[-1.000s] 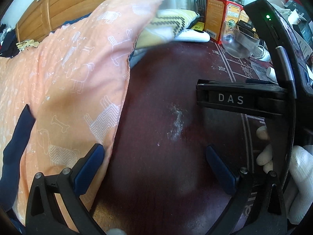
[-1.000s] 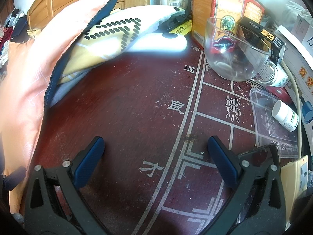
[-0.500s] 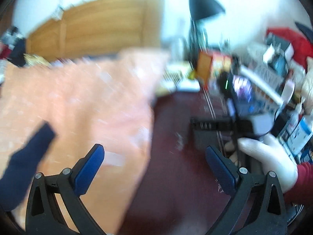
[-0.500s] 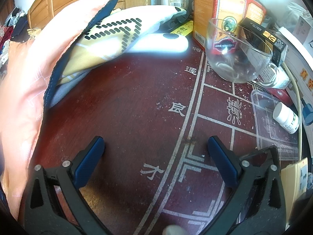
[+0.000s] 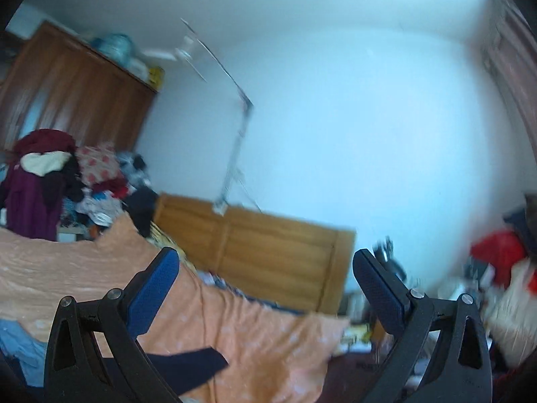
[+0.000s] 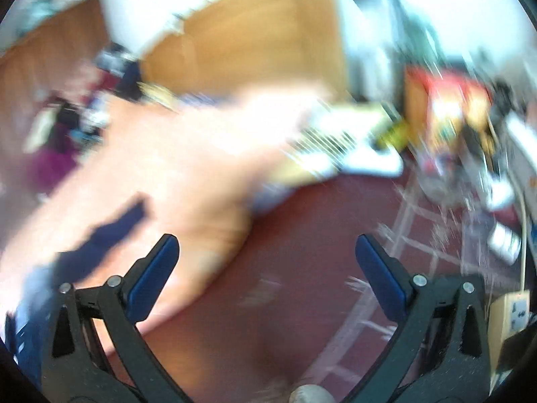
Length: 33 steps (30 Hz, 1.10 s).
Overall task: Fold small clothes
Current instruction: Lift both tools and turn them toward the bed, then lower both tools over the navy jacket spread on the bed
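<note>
Left wrist view: the left gripper (image 5: 265, 288) gapes wide, empty, above the peach garment (image 5: 261, 332) (navy-trimmed). Right gripper (image 6: 266, 268), equally wide, sits right of that garment; clutter blurs.

Pale wall (image 5: 352, 134), wooden wardrobe (image 5: 77, 100), headboard (image 5: 278, 252).

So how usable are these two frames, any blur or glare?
Left wrist view: mild smear, tilted up at the pale wall, which washes bluish; the wardrobe and peach cloth are still readable. Right wrist view: heavy motion blur, the peach cloth blown out white near the top, table markings streaked. Both grippers' fingers stay sharp.
</note>
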Available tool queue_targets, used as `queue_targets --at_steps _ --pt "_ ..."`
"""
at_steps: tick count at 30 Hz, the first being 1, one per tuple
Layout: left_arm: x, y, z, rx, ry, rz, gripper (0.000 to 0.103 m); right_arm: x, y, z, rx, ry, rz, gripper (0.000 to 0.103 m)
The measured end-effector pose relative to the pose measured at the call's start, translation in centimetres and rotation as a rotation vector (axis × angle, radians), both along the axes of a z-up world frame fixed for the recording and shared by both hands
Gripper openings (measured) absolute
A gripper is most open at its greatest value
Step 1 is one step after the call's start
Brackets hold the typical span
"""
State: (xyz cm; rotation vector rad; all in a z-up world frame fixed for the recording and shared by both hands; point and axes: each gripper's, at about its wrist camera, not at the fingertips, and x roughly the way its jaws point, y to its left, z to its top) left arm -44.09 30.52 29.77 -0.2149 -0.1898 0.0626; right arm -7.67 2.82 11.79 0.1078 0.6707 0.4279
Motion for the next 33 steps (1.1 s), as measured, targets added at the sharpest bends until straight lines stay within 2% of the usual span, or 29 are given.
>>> queue_targets --at_steps 3,5,7,9,11,16,19,22,23,27,30,33 --pt "-6.3 3.3 1.5 -0.036 -0.079 0.129 0.103 -4.8 4.4 4.6 0.032 -0.224 0.123 0.103" --pt "-10.5 4.8 2.2 -0.033 -0.106 0.214 0.103 -7.7 6.8 8.1 0.133 -0.35 0.231 0.103" --pt "-15.0 5.6 2.6 -0.009 -0.131 0.342 0.103 -9.7 8.9 10.8 0.206 -0.424 0.344 0.103" --pt "-20.2 5.9 3.1 0.052 -0.165 0.49 0.103 -11.1 10.7 12.3 0.232 -0.487 0.431 0.103" --pt "-24.9 6.2 4.2 0.097 -0.185 0.589 0.103 -14.0 13.8 14.1 0.239 -0.579 0.536 0.103" --pt "-35.8 6.7 7.6 0.157 -0.209 0.824 0.103 -19.7 19.1 16.8 0.261 -0.721 0.773 0.103" --pt "-42.6 7.1 9.2 0.106 -0.298 0.896 0.103 -22.9 21.8 18.3 0.302 -0.781 0.904 0.103" --pt "-47.1 6.6 9.3 0.086 -0.362 0.981 0.103 -26.8 22.6 19.2 0.34 -0.831 0.929 0.103" --pt "-48.2 6.2 8.7 0.094 -0.375 1.02 0.103 -27.4 24.1 18.9 0.323 -0.819 0.953 0.103" --pt "-50.1 5.3 5.5 0.139 -0.326 1.114 0.103 -27.6 29.7 15.0 0.21 -0.569 1.097 0.103" --pt "-49.6 6.6 2.9 0.161 -0.215 1.193 0.103 -28.9 32.8 10.9 0.103 -0.479 1.147 0.103" --pt "-47.7 8.7 0.9 0.146 -0.091 1.203 0.103 -29.2 36.1 5.3 -0.027 -0.327 1.178 0.103"
